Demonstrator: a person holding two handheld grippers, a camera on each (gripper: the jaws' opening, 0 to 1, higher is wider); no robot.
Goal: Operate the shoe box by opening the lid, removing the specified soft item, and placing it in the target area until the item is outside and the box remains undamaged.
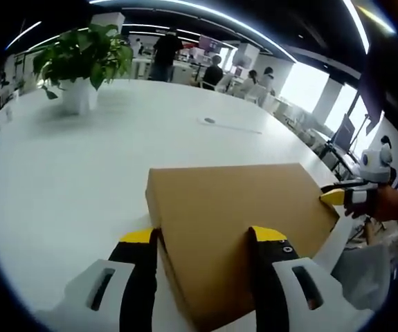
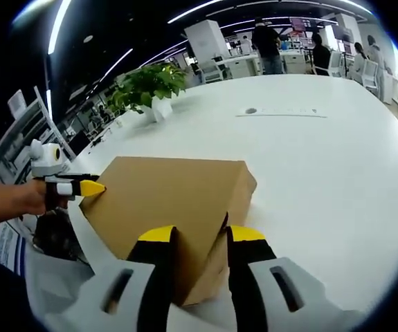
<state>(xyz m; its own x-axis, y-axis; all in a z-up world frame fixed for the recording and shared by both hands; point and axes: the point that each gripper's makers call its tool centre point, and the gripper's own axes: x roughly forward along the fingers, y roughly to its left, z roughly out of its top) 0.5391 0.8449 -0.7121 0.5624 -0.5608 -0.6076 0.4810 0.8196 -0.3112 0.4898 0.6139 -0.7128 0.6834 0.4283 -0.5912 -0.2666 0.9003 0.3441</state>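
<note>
1. We see a plain brown cardboard shoe box lying flat on a large white round-edged table, its lid shut, near the table's edge on our side.
2. In the left gripper view, our left gripper, with black jaws tipped in yellow on a white body, has its jaws spread wide over a corner of the box: one jaw sits on the lid, the other just off the box's side over the table. It grips nothing.
3. In the right gripper view, our right gripper straddles another corner of the shoe box, one jaw on the lid and the other against the side wall. We cannot tell whether it pinches the cardboard or merely rests there.
4. Each view catches the other gripper, held in a hand, with its yellow tip at the box's edge: the right gripper at the right of the left view, the left gripper at the left of the right view.
5. A green leafy plant in a white pot stands far across the table, well apart from the box.
6. A thin flat strip lies on the table beyond the box.
7. People stand and sit at desks in the background.
</note>
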